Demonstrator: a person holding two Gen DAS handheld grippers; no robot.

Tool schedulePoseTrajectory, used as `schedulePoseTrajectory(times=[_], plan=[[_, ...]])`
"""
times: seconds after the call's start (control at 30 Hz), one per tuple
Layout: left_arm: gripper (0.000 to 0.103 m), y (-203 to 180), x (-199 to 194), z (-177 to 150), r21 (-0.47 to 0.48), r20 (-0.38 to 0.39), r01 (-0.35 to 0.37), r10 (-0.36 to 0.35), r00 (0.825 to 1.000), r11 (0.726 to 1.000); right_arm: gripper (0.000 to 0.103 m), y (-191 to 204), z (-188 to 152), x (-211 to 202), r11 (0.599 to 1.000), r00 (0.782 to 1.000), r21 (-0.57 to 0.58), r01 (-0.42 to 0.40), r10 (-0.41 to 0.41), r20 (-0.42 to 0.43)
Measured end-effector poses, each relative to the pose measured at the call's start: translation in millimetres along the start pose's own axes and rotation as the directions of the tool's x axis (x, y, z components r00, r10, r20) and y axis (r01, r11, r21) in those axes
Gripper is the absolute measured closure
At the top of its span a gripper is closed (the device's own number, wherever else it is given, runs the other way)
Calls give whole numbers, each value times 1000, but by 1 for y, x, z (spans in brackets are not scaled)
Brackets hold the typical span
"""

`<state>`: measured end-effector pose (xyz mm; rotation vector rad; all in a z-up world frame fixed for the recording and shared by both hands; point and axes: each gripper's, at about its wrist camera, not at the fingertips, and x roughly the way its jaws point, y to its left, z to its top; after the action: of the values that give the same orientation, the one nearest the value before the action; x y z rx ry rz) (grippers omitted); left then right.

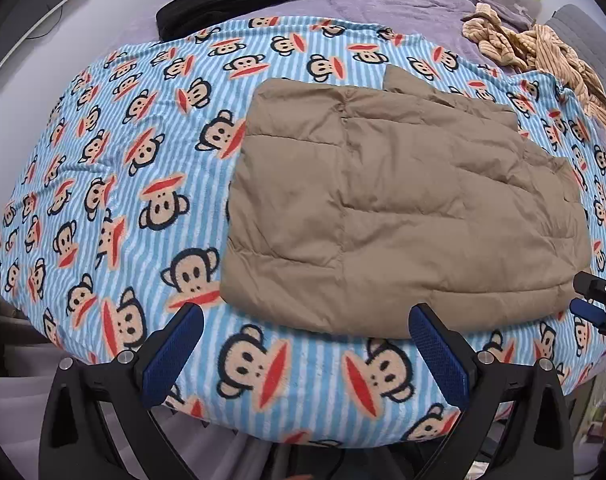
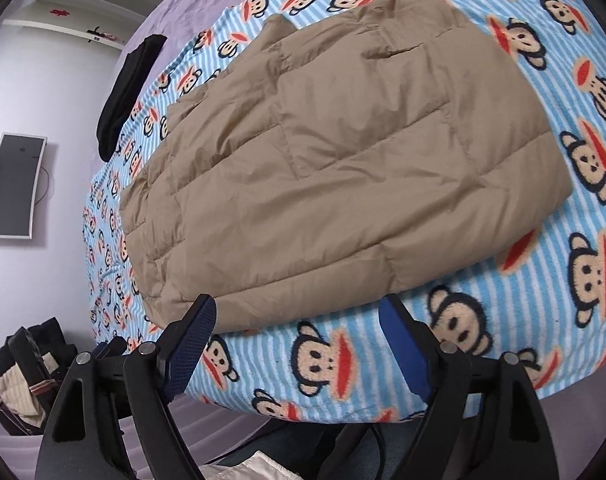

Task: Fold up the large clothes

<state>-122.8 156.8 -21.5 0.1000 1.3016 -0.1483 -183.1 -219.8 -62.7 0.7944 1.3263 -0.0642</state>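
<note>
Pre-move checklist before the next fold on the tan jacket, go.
1. Left tongs open, empty: ok.
2. Right tongs open, empty: ok.
3. Tan quilted jacket lies flat on the monkey-print blanket, already folded over: ok.
4. Near hem in reach of both tongs: ok.
5. Nothing lying on the jacket: ok.
6. Sleeves tucked inside the fold: cannot tell.

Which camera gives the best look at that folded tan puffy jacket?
The left wrist view: the tan jacket lies whole on the monkey blanket. The right wrist view sees it closer and slanted, its far end foreshortened.
</note>
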Motion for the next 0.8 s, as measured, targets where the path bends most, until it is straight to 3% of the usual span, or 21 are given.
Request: schedulePoseTrajectory(times=[0.17,0.43,0.53,0.8], plan=[[0,27,22,17,-17,-49,74,-75,996,997,17,34,0,22,1000,1000,-7,17,-17,-8],[0,39,53,31,22,-80,139,-137,987,990,17,59,-5,44,997,997,23,79,-78,-18],[0,45,63,37,22,-73,150,-148,986,988,0,69,-8,50,998,998,15,61,-61,-26],[0,54,90,55,-1,-122,167,-165,979,986,0,86,-14,63,996,993,-6,94,-94,-72]])
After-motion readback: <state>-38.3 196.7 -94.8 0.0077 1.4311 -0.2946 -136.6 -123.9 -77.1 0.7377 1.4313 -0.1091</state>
